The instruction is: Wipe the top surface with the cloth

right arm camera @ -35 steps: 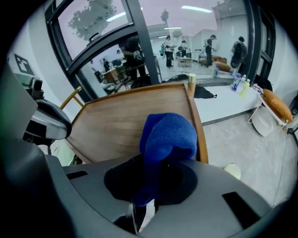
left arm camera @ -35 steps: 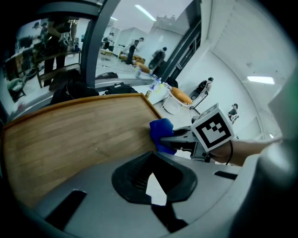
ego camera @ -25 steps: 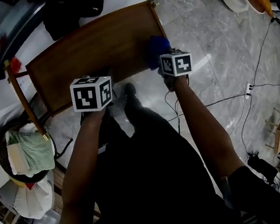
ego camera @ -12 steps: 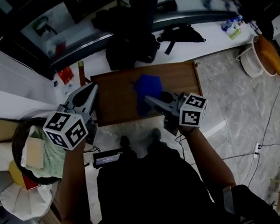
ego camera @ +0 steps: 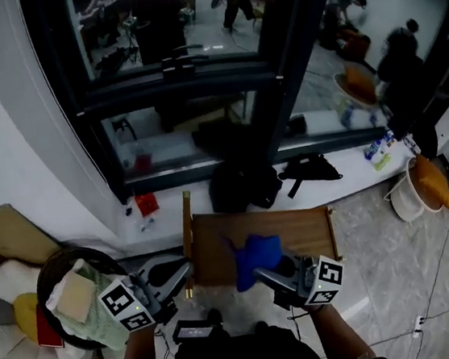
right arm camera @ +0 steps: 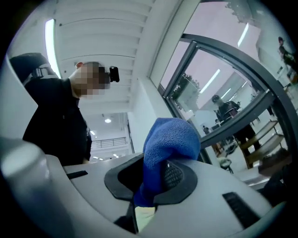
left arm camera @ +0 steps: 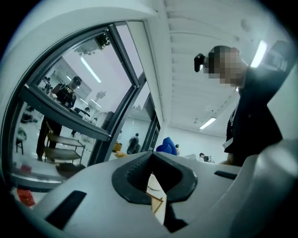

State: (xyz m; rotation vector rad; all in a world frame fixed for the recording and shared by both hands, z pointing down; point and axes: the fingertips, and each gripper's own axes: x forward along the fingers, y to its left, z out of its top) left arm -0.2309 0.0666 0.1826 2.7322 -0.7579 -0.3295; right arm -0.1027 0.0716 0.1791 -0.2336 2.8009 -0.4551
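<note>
Over the wooden table (ego camera: 306, 234), right tongs (ego camera: 260, 273) pinch the blue cloth (ego camera: 255, 254); left tongs (ego camera: 187, 267) closed, empty.

Our two hand-held claws, pale grey, each carrying a marker cube.
Ahead of its white, black-squared left marker cube (ego camera: 126, 304), our left claw (ego camera: 188, 267) is pale grey plastic with black ribbed pads (left arm camera: 135, 174). Our right claw (ego camera: 259, 273) matches, ahead of the right marker cube (ego camera: 324, 278). Black slots (left arm camera: 70, 209) cut each shell. We wear a black top (right arm camera: 56, 125) and a small head camera (right arm camera: 114, 73).
</note>
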